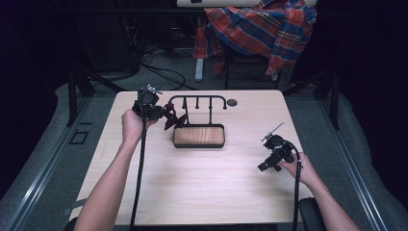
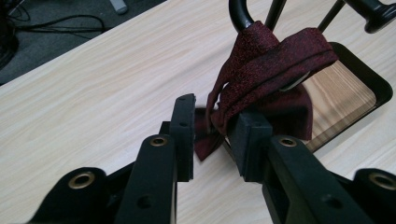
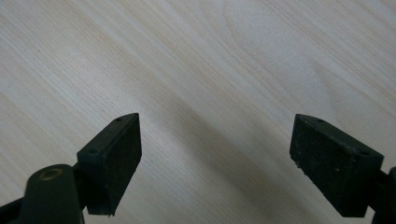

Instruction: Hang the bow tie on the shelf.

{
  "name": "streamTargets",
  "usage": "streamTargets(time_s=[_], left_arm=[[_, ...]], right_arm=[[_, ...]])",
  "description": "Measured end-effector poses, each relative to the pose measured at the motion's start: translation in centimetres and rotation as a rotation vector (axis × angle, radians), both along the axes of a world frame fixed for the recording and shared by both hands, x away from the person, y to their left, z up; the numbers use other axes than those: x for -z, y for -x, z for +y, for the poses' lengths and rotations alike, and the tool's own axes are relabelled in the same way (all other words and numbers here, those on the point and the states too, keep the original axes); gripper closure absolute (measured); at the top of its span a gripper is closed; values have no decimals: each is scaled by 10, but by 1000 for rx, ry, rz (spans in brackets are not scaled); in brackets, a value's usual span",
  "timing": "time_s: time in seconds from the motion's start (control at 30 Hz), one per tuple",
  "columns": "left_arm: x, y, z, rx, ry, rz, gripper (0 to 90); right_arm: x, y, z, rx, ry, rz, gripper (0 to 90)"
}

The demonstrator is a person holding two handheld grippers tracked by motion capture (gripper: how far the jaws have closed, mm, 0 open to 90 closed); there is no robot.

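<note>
A dark red bow tie (image 1: 172,116) (image 2: 271,70) hangs with its strap looped over the left end of a black hook rack (image 1: 197,97) (image 2: 238,14). The rack rises from a black-rimmed tray (image 1: 198,126) (image 2: 379,85) with a wooden floor. My left gripper (image 1: 164,112) (image 2: 212,122) is right at the tie, its jaws a narrow gap apart around the lower wing, open rather than clamped. At the table's right, my right gripper (image 1: 269,167) (image 3: 217,154) hovers over bare wood, open wide and holding nothing.
The light wooden table (image 1: 202,183) has a cable hole (image 1: 232,102) behind the rack. Beyond its far edge stands a chair draped with a plaid shirt (image 1: 260,29), with cables (image 1: 159,72) on the floor. Black cables trail from both grippers toward the near edge.
</note>
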State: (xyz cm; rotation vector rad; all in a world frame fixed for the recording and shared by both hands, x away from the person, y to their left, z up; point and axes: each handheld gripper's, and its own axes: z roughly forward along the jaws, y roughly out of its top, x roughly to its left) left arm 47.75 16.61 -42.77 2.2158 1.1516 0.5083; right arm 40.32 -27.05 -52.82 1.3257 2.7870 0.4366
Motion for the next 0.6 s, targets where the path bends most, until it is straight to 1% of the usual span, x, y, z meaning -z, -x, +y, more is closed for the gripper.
streamTargets(time_s=[0.23,0.37,0.4,0.43,0.47,0.6], left_arm=[[-4,3,3,-1,0,-6,693],[-6,4,3,3,-6,7,625],[-7,5,2,-2,-7,4,574],[-7,6,2,-4,-10,2,574],[-9,7,1,-4,-14,-3,535],[-12,9,1,-1,-13,-5,495]], right_arm=[[0,0,0,0,0,0,166],[0,0,0,-4,4,3,166],[0,0,0,-5,5,4,166],[0,0,0,-5,5,4,166],[0,0,0,-6,13,2,166],[0,-1,0,-9,14,3,166]])
